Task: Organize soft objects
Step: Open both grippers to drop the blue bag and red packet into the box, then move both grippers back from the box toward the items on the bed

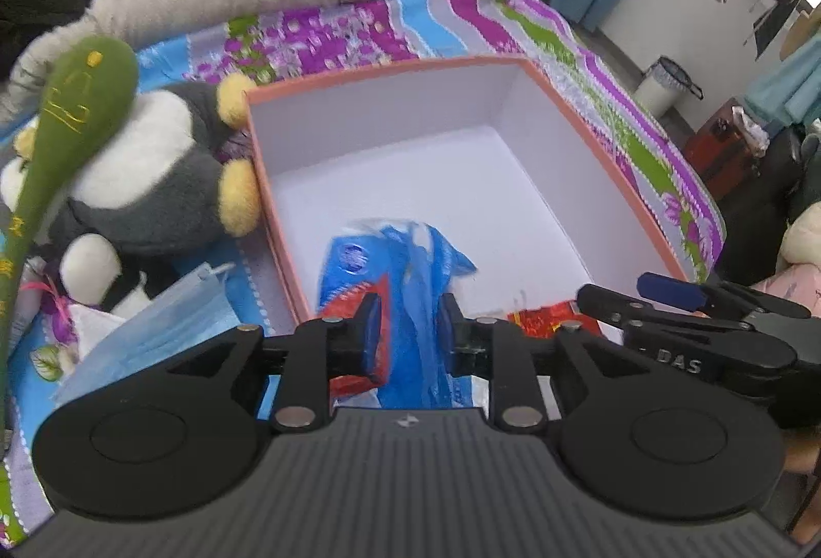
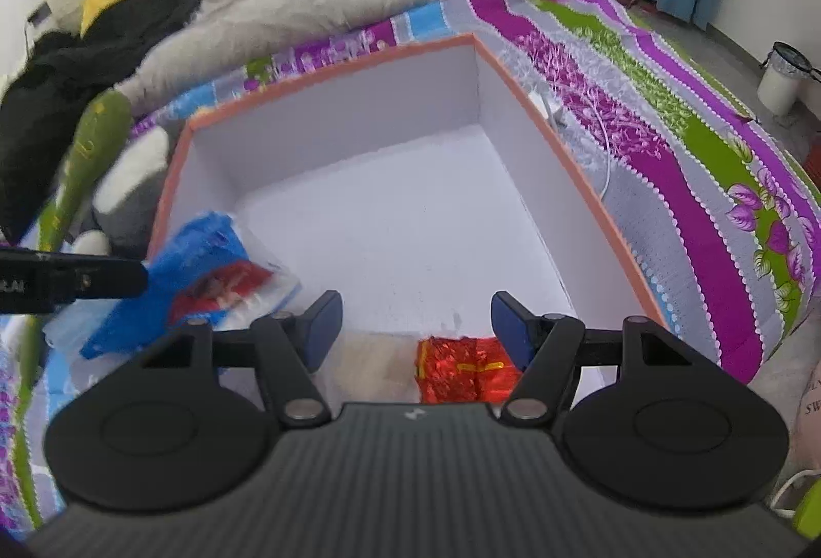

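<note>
The left claw (image 1: 408,327) is found clamped on a blue plastic bag (image 1: 410,281), which is held over the near left corner of the orange-rimmed box (image 1: 390,70) set on the bed (image 2: 667,137). The right claw (image 2: 415,327) is seen with its jaws apart and nothing between them; a red foil packet (image 2: 464,368) lies just below it, inside the box's near wall. A plush penguin (image 1: 149,178) and a blue face mask (image 1: 159,332) are noted to the left of the left claw, outside the box. The step in hand is judged to be depositing the bag; next, the bag is to be lowered to the box floor and released.
</note>
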